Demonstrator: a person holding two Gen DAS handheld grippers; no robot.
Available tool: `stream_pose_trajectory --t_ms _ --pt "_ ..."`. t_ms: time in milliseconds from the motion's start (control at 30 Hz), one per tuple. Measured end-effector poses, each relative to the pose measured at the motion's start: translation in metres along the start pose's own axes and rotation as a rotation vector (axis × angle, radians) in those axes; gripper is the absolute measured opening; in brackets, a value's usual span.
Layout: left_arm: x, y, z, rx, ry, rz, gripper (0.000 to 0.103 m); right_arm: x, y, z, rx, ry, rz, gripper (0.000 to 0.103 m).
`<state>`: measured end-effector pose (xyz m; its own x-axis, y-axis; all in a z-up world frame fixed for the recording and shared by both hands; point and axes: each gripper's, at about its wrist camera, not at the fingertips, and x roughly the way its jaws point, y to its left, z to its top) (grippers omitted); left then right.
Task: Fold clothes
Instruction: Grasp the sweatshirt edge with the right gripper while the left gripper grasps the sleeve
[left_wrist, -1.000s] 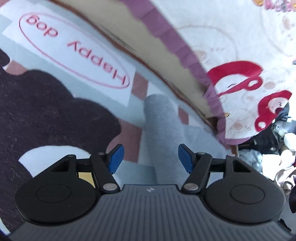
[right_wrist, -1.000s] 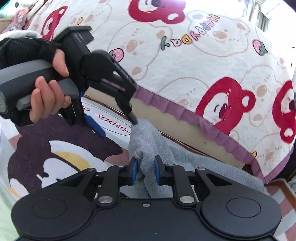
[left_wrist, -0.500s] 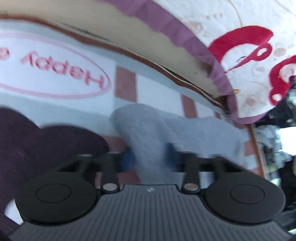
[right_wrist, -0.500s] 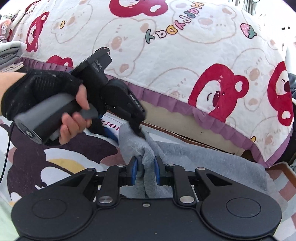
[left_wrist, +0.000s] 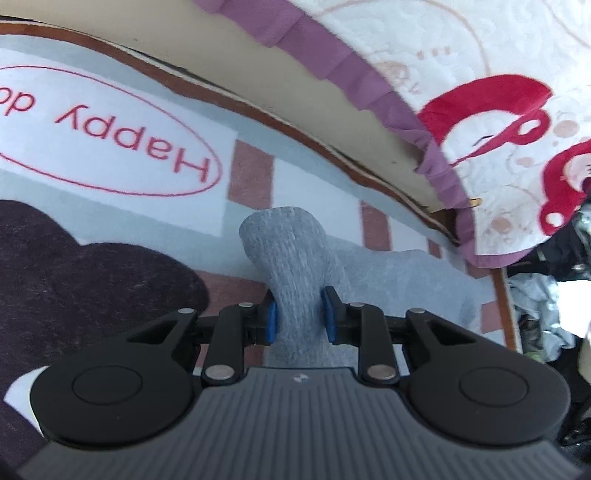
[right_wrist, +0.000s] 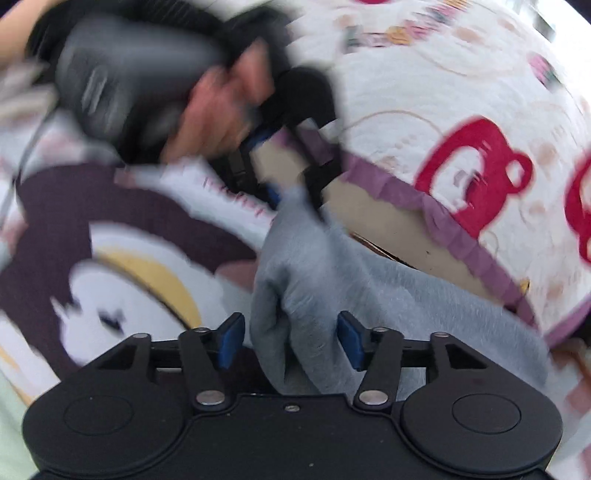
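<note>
A grey knit garment (left_wrist: 295, 258) lies on a printed floor rug (left_wrist: 110, 129) beside a bed. My left gripper (left_wrist: 300, 318) is shut on a bunched end of it, blue pads pressing the cloth from both sides. In the right wrist view the garment (right_wrist: 306, 280) stretches from between my fingers up to the left gripper (right_wrist: 291, 192), which pinches its far end. My right gripper (right_wrist: 290, 341) is open, its blue pads (right_wrist: 229, 341) standing apart on either side of the cloth. This view is blurred by motion.
A bed with a white quilt (left_wrist: 461, 55) printed with red bears and a purple frill (left_wrist: 332, 62) runs along the rug's far edge. A pile of clothes (left_wrist: 535, 306) lies at the right past the rug. The quilt fills the upper right of the right wrist view (right_wrist: 461, 110).
My left gripper moved down onto the grey garment and shut on it. My right gripper, shut on the garment before, has opened its jaws.
</note>
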<state>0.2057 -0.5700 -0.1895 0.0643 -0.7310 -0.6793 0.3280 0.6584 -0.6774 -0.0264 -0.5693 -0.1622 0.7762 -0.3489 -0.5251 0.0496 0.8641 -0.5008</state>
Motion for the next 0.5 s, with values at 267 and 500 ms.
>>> stream_pose_trajectory --t_ms 267,500 --pt "0.010 0.011 -0.019 -0.034 0.040 -0.109 0.065 0.015 -0.040 -0.007 0.218 0.018 0.050 0.024" --pt "0.013 0.019 -0.037 0.069 0.008 -0.186 0.022 0.007 -0.062 -0.002 0.369 -0.025 0.144 0.022"
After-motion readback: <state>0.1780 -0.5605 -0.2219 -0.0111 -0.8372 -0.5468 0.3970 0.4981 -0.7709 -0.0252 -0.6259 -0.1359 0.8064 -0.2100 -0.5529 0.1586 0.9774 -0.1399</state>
